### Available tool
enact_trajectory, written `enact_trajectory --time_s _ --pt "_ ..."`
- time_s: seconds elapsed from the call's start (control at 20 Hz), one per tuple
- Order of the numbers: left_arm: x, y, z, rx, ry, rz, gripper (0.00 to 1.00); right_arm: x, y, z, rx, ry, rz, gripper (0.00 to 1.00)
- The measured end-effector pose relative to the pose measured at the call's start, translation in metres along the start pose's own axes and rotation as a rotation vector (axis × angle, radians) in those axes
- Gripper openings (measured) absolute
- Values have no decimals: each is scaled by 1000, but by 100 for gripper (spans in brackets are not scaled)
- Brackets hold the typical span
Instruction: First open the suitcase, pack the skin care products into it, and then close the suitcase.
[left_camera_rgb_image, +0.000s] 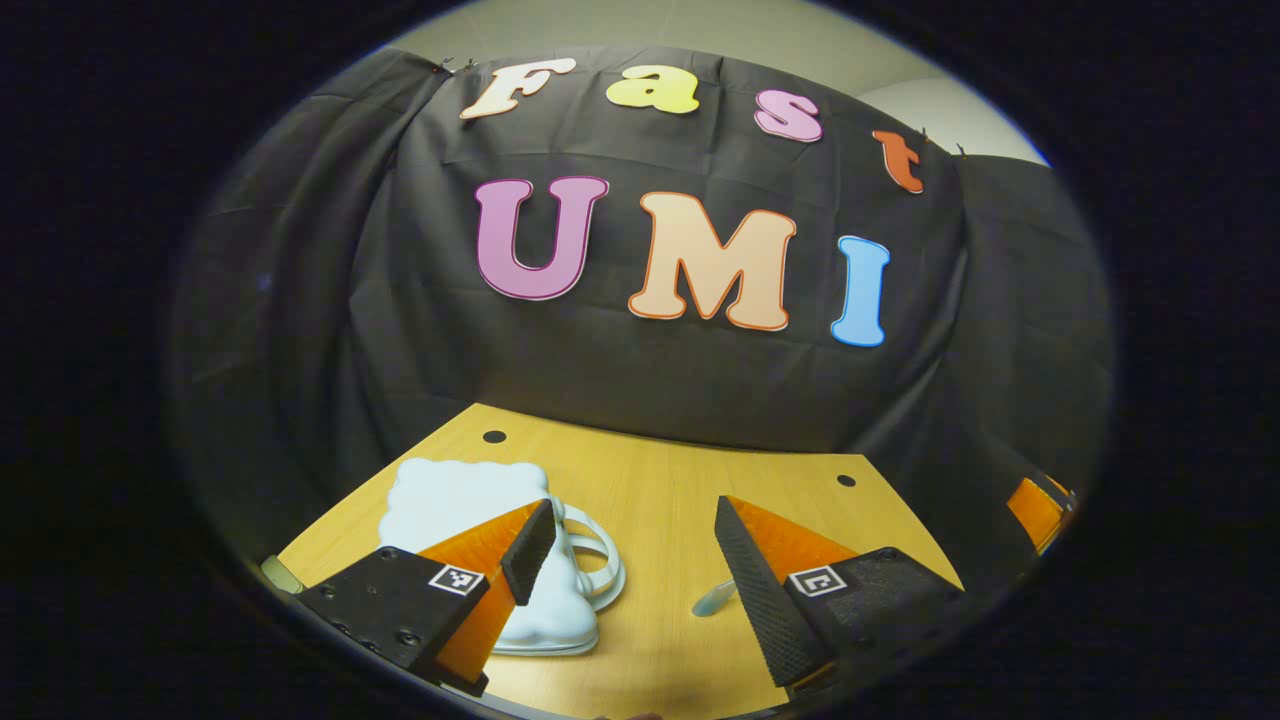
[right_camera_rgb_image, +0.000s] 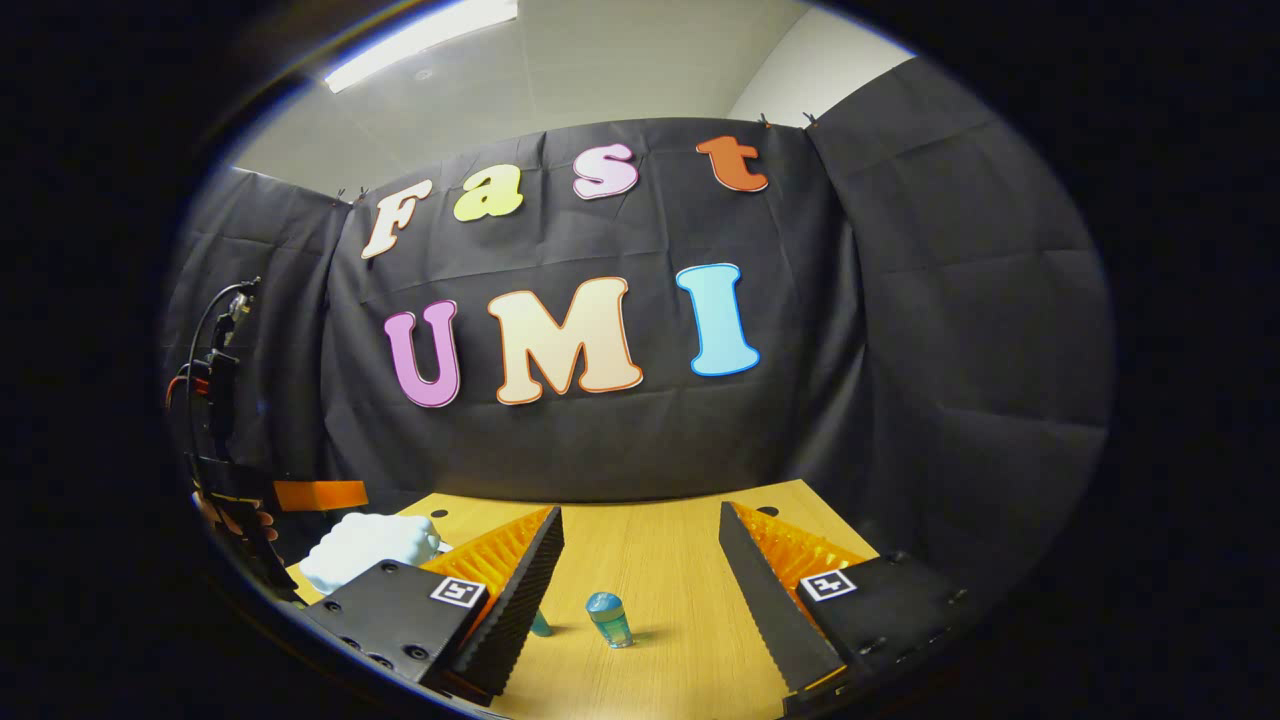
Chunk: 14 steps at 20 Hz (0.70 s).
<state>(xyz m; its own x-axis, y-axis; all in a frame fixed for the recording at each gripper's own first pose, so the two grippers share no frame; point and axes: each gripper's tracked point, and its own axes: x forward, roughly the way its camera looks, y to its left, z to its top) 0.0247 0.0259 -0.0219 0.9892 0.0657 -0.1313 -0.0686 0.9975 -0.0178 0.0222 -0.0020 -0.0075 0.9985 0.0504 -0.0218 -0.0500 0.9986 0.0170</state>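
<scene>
At eleven o'clock off the left tongs (left_camera_rgb_image: 632, 560), touching close: the pale, closed suitcase (left_camera_rgb_image: 455, 500).
Both tongs gape wide, empty; right tongs (right_camera_rgb_image: 640, 575) frame an upright skincare bottle (right_camera_rgb_image: 608, 618) on the tabletop (right_camera_rgb_image: 680, 540).

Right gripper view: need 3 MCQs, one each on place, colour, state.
1. Where is the small bottle?
A. standing on the table, ahead between the right tool's fingers
B. on the floor
C. on a plate

2. What colour is the bottle?
A. red
B. black
C. teal

3. What state is the right tool in?
A. shut on the bottle
B. open
C. shut on nothing

Key: 1 A, it stands upright on the wood between the two fingers; 2 C, body and cap look blue-green; 3 B, the fingers stand wide apart and touch nothing.
</scene>
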Motion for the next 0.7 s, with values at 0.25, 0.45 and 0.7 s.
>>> enact_trajectory --time_s 0.25,0.45,0.7 --pt "32 2 -21 27 154 -43 94 9 -1 -18 27 60 28 98" --pt "65 4 -36 19 285 -44 95 11 -13 -21 25 66 14 98" --pt "100 14 -72 -20 489 -19 95 7 -38 -29 34 89 -29 98"
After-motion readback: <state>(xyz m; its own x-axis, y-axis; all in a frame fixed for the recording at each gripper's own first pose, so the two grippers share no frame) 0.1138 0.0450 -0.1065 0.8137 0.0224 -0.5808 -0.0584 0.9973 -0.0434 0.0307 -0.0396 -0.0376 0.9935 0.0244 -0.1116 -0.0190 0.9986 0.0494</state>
